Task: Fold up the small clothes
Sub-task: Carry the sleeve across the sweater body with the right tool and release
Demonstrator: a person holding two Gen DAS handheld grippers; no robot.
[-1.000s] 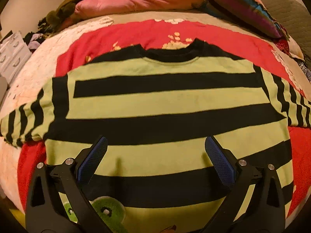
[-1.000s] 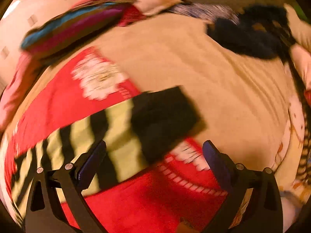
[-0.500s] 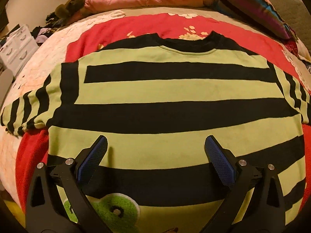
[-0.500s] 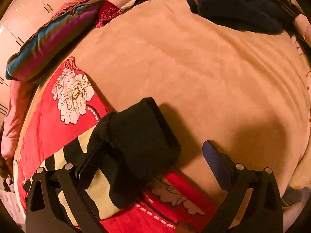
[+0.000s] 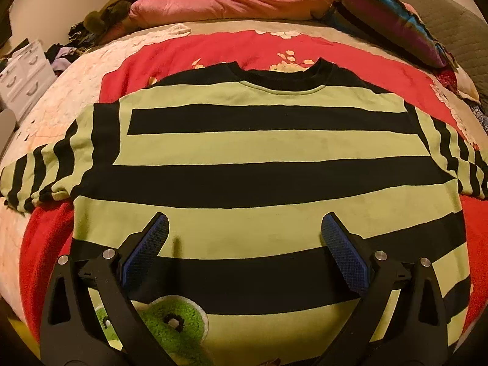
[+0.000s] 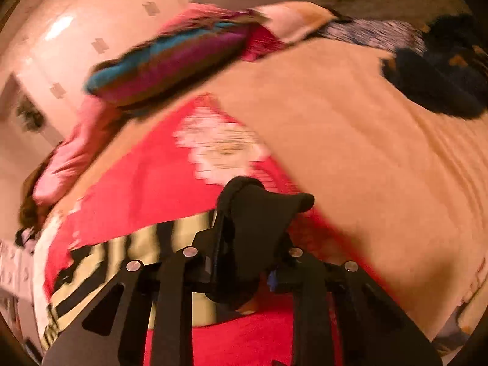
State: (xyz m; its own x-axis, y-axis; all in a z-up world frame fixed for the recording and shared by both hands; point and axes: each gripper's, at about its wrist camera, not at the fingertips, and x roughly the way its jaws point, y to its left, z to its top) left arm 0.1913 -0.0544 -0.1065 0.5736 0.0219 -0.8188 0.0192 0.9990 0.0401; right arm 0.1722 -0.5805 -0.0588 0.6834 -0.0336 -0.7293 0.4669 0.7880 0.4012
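A small green-and-black striped sweater (image 5: 259,164) lies flat on the red blanket (image 5: 213,52), neck away from me, sleeves out to both sides. My left gripper (image 5: 244,235) hovers open over its lower middle, nothing between the blue pads (image 5: 146,250). A fuzzy green patch (image 5: 174,320) shows near the hem. In the right wrist view my right gripper (image 6: 247,244) is closing its jaws on the black cuff (image 6: 259,210) of the striped sleeve (image 6: 137,253); the cuff bunches up between the fingers and is lifted off the blanket (image 6: 146,189).
Pink pillow (image 5: 231,0) and a striped multicolour cushion (image 5: 387,27) lie at the bed's far end. A white drawer unit (image 5: 21,76) stands left. A dark clothes heap (image 6: 439,82) sits on the beige sheet (image 6: 366,140) to the right.
My right gripper went from wide open beside the sleeve cuff to closed on it and rose a little, bunching the cuff. The left gripper stayed open and almost still.
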